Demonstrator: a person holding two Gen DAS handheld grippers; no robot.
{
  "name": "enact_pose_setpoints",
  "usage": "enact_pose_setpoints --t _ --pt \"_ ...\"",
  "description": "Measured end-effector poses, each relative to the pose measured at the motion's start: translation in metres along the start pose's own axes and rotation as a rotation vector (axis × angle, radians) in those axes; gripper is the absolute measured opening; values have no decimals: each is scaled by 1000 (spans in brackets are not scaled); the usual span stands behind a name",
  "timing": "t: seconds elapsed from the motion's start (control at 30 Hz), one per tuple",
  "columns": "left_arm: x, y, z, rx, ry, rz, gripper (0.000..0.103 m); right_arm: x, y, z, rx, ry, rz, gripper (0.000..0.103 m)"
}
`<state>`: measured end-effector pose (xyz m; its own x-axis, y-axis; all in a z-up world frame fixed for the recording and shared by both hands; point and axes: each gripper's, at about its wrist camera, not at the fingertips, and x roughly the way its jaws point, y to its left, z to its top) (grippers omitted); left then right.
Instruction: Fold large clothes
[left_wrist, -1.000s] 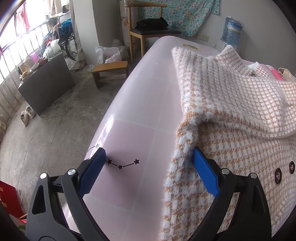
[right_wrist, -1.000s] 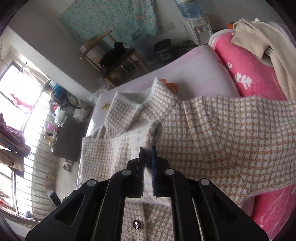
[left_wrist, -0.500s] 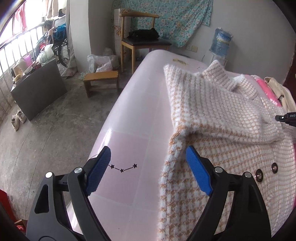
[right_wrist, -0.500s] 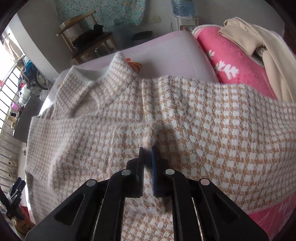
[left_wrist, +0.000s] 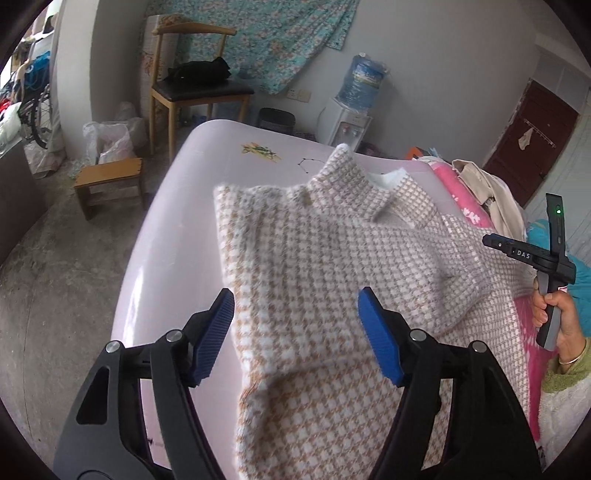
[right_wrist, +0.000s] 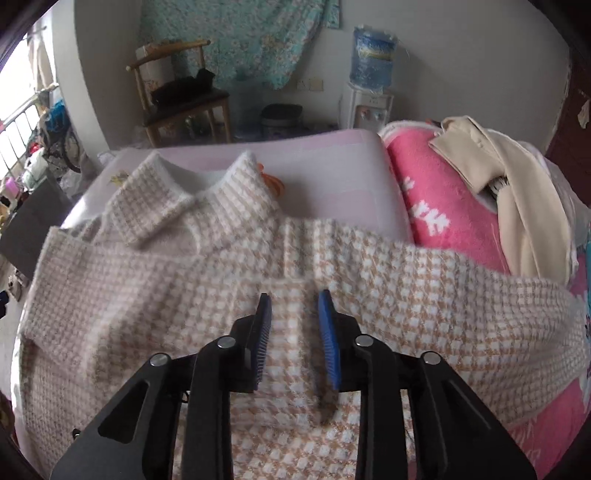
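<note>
One houndstooth knit jacket (left_wrist: 332, 266), tan and white, lies spread on the pink bed (left_wrist: 192, 184) with its collar toward the far end and one sleeve folded across the body. Two grippers: the left gripper (left_wrist: 297, 332) hangs above the jacket's near edge, jaws wide apart and empty; the right gripper (right_wrist: 295, 325) sits over the folded sleeve, jaws parted and gripping nothing. Also present: one wooden chair (left_wrist: 192, 81), one small stool (left_wrist: 110, 181), one water dispenser (left_wrist: 351, 110), one pink blanket (right_wrist: 443, 206), one beige garment (right_wrist: 517, 192).

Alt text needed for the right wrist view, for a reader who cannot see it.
The open right gripper hovers over a tan-and-white houndstooth jacket spread on a pale pink bed, holding nothing. A pink blanket with beige clothing lies to the right.
</note>
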<state>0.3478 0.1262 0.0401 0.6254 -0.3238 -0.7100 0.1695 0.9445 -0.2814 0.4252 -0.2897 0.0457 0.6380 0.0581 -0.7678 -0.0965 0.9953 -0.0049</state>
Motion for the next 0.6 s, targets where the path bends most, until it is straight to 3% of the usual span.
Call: enact_pose_setpoints --t 0.03,0.1,0.23,0.27,0.37,0.5,0.6 --pt "12 -3 9 15 17 -15 66 -2 10 1 -30 -8 40 47" --pt "40 -6 25 30 55 -1 66 7 31 -1 -106 22 83 48" --pt "99 18 32 -34 178 91 66 52 40 -10 -139 118 40 48" --pt "96 19 32 -29 138 80 66 64 35 -14 -127 153 26 48" --pt "89 16 39 -24 167 76 66 59 25 -11 -80 161 65 48" --pt "77 4 46 34 114 101 71 37 37 -4 -102 99 122 55" --pt "101 -2 39 80 208 193 74 57 51 -12 -149 140 91 59"
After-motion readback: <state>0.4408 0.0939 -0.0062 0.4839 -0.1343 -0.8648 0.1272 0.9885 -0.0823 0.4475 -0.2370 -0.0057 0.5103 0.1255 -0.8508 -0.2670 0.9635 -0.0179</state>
